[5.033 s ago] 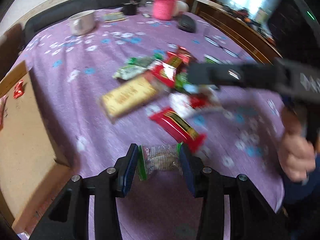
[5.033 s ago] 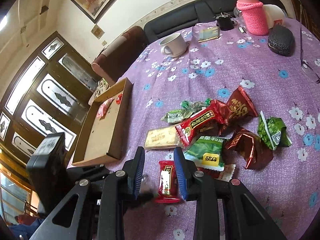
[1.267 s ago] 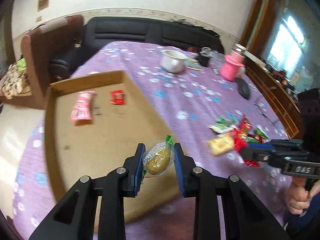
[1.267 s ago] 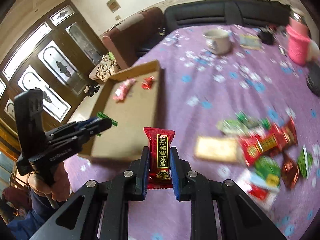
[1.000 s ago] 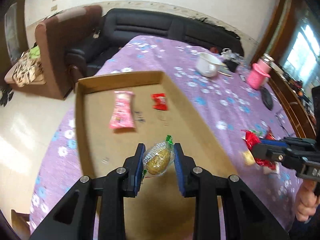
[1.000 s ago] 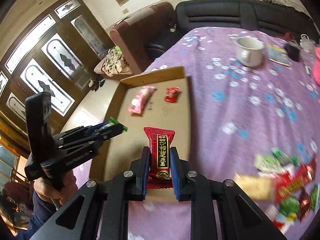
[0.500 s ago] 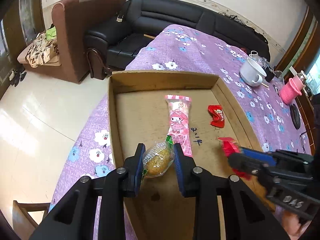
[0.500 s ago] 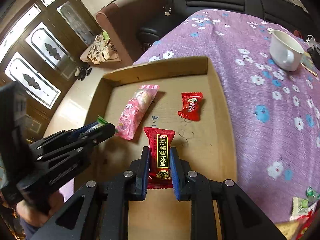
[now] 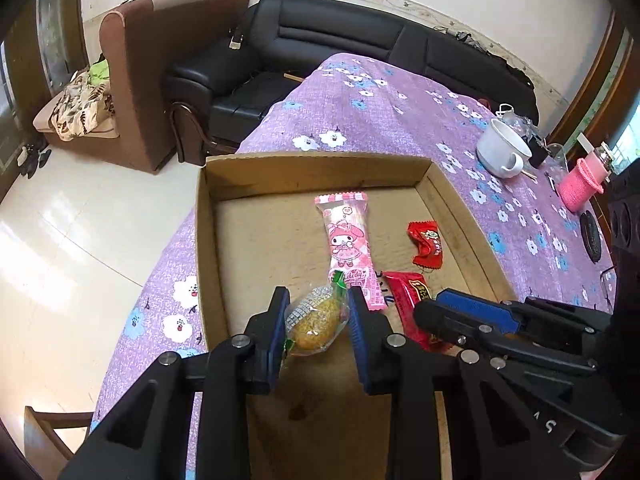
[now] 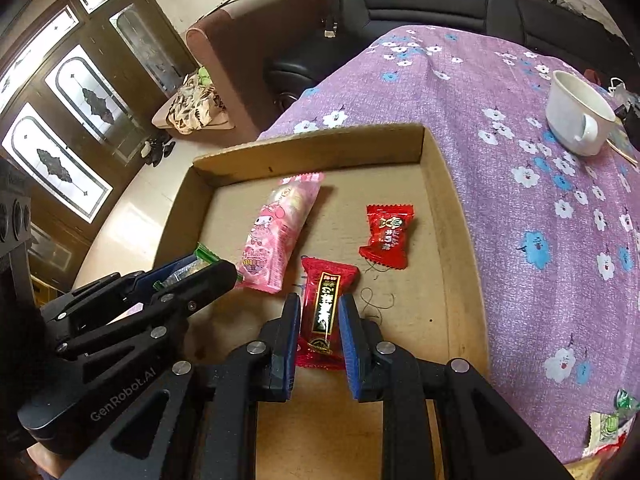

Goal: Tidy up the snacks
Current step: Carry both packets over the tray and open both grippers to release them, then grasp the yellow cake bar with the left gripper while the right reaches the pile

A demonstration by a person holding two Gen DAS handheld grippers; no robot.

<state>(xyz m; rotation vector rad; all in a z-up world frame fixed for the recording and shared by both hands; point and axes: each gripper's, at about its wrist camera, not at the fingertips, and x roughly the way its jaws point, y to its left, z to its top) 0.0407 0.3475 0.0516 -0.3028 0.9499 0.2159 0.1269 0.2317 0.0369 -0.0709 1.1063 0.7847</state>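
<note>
Both grippers hung over the near half of the cardboard tray, which sat on the purple cloth at the table's corner, its left wall close to the edge where the cloth dropped toward the floor. The left gripper was clamped on a clear-wrapped cake (green at its ends), held above the tray floor near the left wall. The right gripper pinched a red bar upright between its blue pads, just beside the left one, the bar's upper end nearly touching the pink packet. That packet lay lengthwise toward 12 o'clock in the tray's middle, and a red candy lay at about 1 o'clock, apart from the right wall. Bare cardboard showed along the far wall, down the left side and at 3 o'clock of the bar. Outside the tray, a white cup stood well off at 2 o'clock, and a few loose snacks showed at the lower right.
</note>
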